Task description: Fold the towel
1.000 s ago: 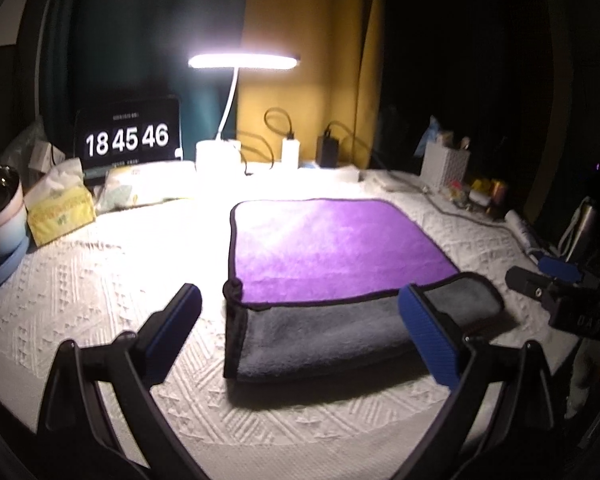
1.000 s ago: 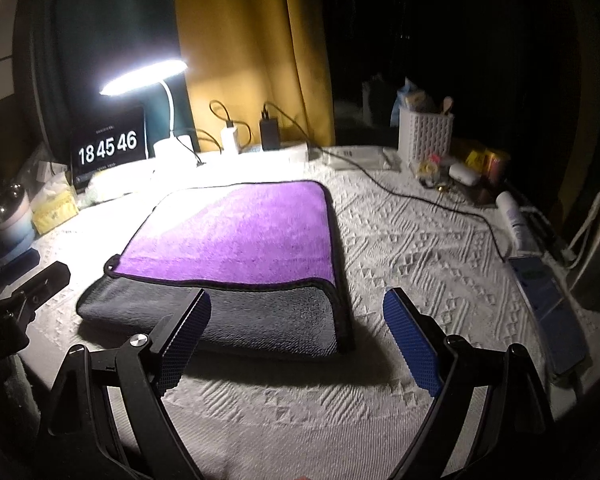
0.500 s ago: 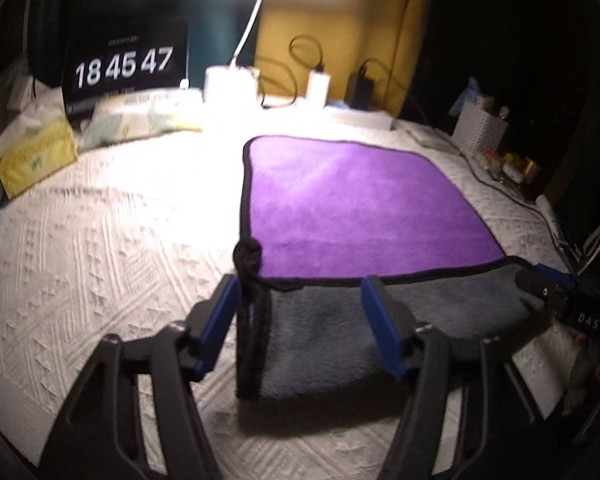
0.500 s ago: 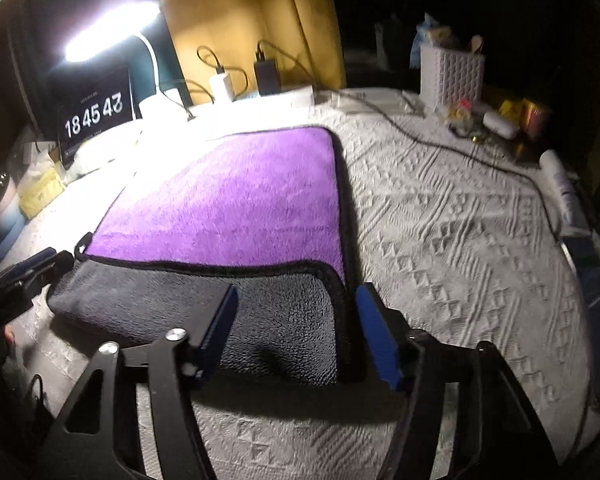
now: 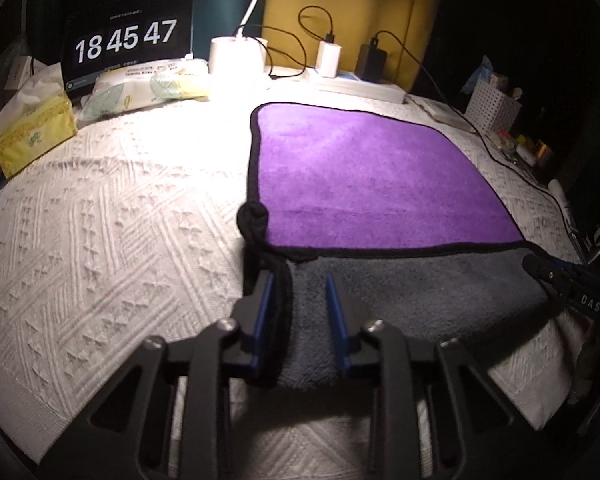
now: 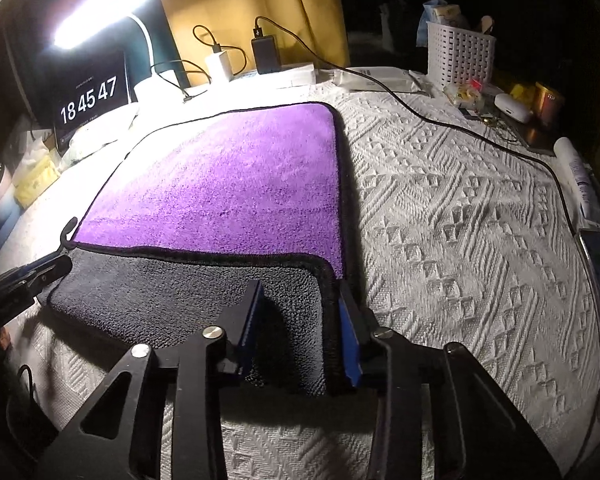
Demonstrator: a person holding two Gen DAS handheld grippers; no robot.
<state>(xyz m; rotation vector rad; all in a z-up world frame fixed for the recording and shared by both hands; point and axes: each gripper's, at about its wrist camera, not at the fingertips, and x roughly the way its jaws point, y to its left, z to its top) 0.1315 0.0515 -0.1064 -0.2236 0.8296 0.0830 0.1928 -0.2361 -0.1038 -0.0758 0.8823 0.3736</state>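
Note:
The towel (image 5: 364,184) lies flat on the white textured cloth, purple side up, with its near edge folded over so a grey band (image 5: 412,288) shows. It also shows in the right wrist view (image 6: 228,184). My left gripper (image 5: 298,312) straddles the towel's near left corner, its blue pads narrowed around the black hem. My right gripper (image 6: 300,320) straddles the near right corner the same way. Both pairs of jaws still show a gap, with the folded corner between them. The right gripper's tip shows at the right in the left wrist view (image 5: 556,276).
A clock display (image 5: 126,42), tissue box (image 5: 36,136), wipes pack (image 5: 148,88) and lamp base (image 5: 238,60) line the back. Chargers with cables (image 6: 264,56), a white basket (image 6: 460,56), small items and a tube (image 6: 576,172) stand at the right.
Both grippers moved forward and down onto the towel's near corners and their jaws narrowed from wide open to close around the folded edge.

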